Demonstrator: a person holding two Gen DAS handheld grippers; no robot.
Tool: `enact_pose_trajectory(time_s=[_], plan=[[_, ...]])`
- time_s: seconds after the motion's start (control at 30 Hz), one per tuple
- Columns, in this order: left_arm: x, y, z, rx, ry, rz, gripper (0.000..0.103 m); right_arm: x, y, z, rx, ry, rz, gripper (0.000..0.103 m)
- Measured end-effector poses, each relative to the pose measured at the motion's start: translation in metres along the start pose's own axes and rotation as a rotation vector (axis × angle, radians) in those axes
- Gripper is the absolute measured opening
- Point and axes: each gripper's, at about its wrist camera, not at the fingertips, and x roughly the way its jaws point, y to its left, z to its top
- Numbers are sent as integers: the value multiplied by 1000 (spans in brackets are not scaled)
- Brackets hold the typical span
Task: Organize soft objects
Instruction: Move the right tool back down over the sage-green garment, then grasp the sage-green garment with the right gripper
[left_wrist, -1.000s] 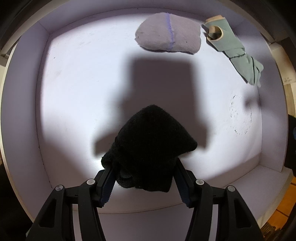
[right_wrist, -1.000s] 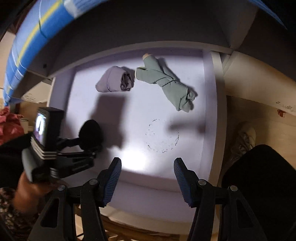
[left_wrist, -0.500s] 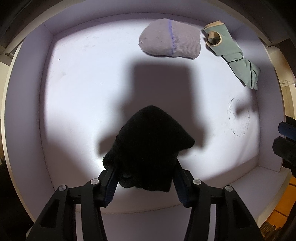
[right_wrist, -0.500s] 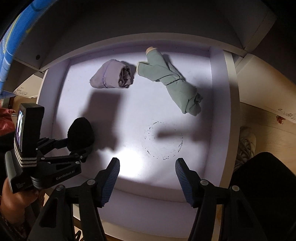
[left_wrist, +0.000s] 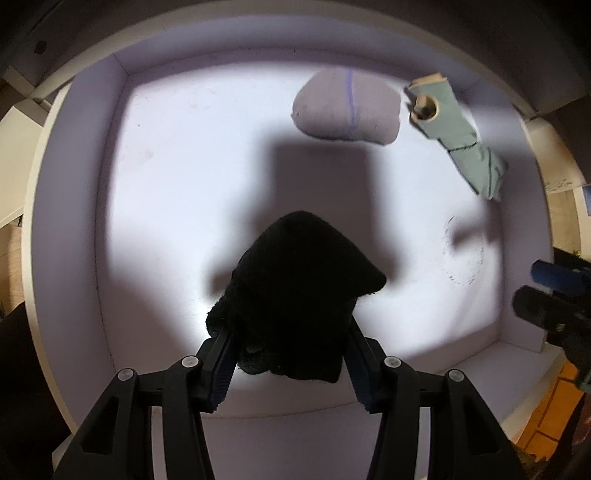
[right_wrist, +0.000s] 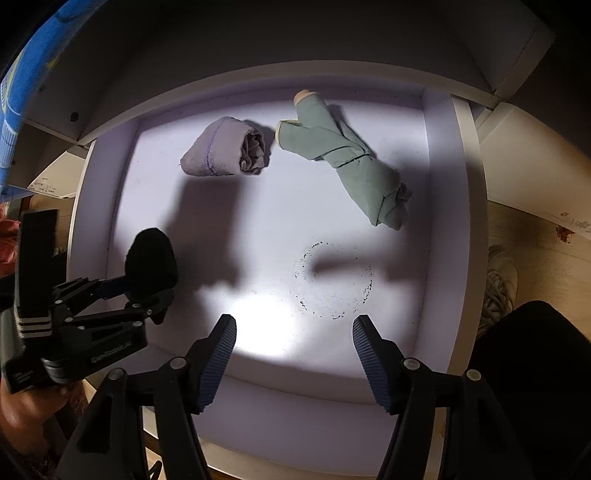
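Observation:
My left gripper (left_wrist: 288, 343) is shut on a black rolled sock (left_wrist: 299, 291) and holds it over the front left of a white drawer (left_wrist: 70, 221). From the right wrist view the left gripper (right_wrist: 147, 291) and the black sock (right_wrist: 149, 258) hang at the drawer's left side. A rolled lilac sock (left_wrist: 347, 110) (right_wrist: 225, 153) lies at the back middle. A rolled pale green cloth (left_wrist: 458, 136) (right_wrist: 351, 162) lies at the back right. My right gripper (right_wrist: 293, 332) is open and empty over the drawer's front edge.
A ring of dark specks (right_wrist: 332, 280) marks the drawer floor near the front right. The drawer's front rim (right_wrist: 295, 417) lies under my right gripper. A shoe (right_wrist: 498, 284) and wooden floor lie to the right. A blue item (right_wrist: 22, 74) is at the upper left.
Both grippers have drawn back from the drawer a little, so more of its rim shows. The left gripper keeps its hold on the black sock. The lilac sock and green cloth lie unmoved.

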Motion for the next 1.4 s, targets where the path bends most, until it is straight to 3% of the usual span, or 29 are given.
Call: enact_pose_trajectory(time_s=[0.53, 0.93, 1.23, 1.4], plan=[[-47, 4, -1, -37, -40, -35, 53, 16, -11, 10, 9, 17, -48, 66], [-52, 14, -9, -89, -37, -51, 53, 29, 29, 48, -339, -154, -241, 66], [-48, 18, -9, -115, -30, -65, 53, 59, 32, 78, -424, -129, -353, 68], [-49, 16, -10, -108, -28, -71, 53, 68, 25, 84, -405, -110, -400, 69]])
